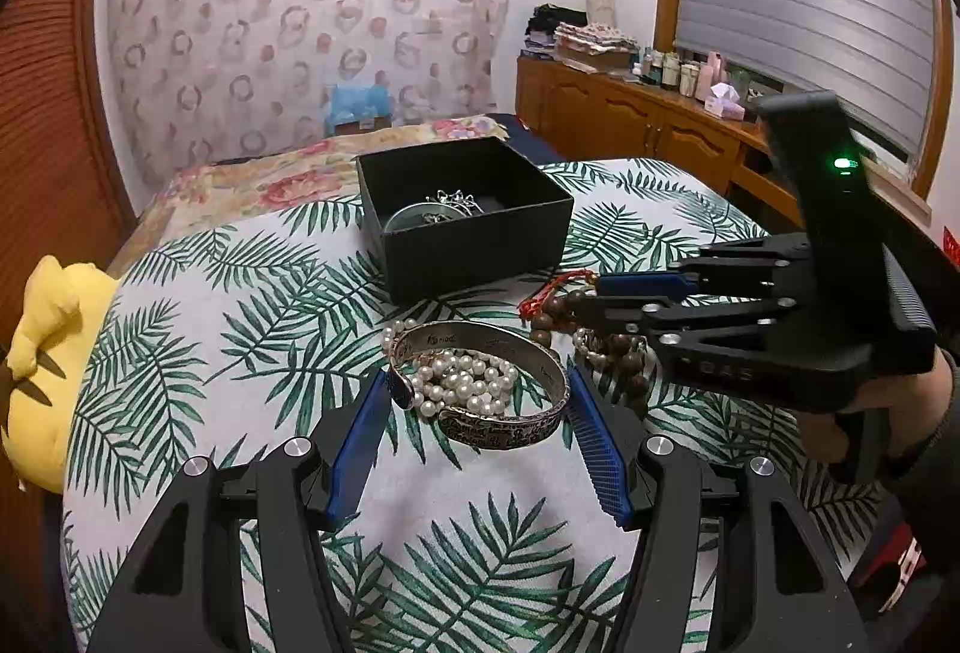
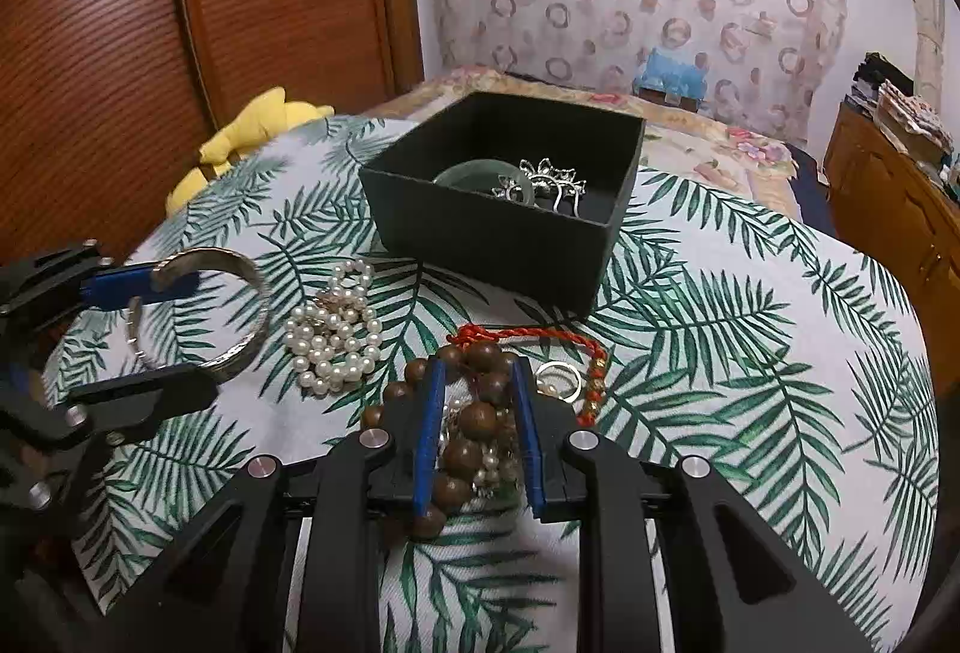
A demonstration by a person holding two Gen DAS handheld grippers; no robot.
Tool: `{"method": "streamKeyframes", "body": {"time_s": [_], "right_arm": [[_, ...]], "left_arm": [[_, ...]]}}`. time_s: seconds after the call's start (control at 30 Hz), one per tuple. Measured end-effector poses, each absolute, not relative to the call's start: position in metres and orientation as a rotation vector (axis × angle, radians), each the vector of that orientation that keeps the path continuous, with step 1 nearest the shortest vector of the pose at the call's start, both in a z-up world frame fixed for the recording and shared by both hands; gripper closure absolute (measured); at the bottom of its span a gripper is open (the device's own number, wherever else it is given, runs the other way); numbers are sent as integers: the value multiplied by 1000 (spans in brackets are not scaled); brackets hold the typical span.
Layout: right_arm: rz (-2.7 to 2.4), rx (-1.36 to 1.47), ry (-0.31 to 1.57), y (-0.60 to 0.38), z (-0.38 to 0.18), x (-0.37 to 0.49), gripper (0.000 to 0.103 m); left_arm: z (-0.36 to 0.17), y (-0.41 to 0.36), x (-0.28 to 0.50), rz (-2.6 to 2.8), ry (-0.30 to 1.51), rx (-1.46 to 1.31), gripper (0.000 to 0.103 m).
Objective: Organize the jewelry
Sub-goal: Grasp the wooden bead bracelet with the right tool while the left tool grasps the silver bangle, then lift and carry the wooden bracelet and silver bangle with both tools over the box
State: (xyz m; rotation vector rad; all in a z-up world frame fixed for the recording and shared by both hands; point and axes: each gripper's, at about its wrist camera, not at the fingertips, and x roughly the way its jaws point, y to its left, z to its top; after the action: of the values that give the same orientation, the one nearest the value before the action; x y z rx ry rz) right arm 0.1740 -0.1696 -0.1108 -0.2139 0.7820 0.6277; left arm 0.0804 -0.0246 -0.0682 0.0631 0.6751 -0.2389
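Jewelry, loose on the leaf-print bed cover before the black box [image 2: 498, 227] it is likely meant for: silver bangle [image 1: 480, 389] clamped between the left hand-held gripper [image 1: 477, 395] fingers, over the pearl strand [image 2: 333, 329]; wooden bead bracelet [image 2: 474, 425] clamped in the right hand-held gripper [image 2: 477, 431], apparently for lifting.

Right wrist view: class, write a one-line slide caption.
Right tool closed on brown wooden bead bracelet; white pearl strand beside it, open black square box behind on leaf-print cloth.
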Motion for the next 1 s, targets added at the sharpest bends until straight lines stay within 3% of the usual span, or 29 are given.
{"method": "streamKeyframes", "body": {"time_s": [0.3,0.4,1.0], "right_arm": [[605,-244,808,-163,-119,186,78],[612,-239,797,-163,-117,184,88],[679,-180,599,-176,-35,142,88]], "left_arm": [[-69,-22,78,-238,672,53,45],[-69,-22,77,-236,672,52,45],[-33,-22,59,-235,589,52,45]]}}
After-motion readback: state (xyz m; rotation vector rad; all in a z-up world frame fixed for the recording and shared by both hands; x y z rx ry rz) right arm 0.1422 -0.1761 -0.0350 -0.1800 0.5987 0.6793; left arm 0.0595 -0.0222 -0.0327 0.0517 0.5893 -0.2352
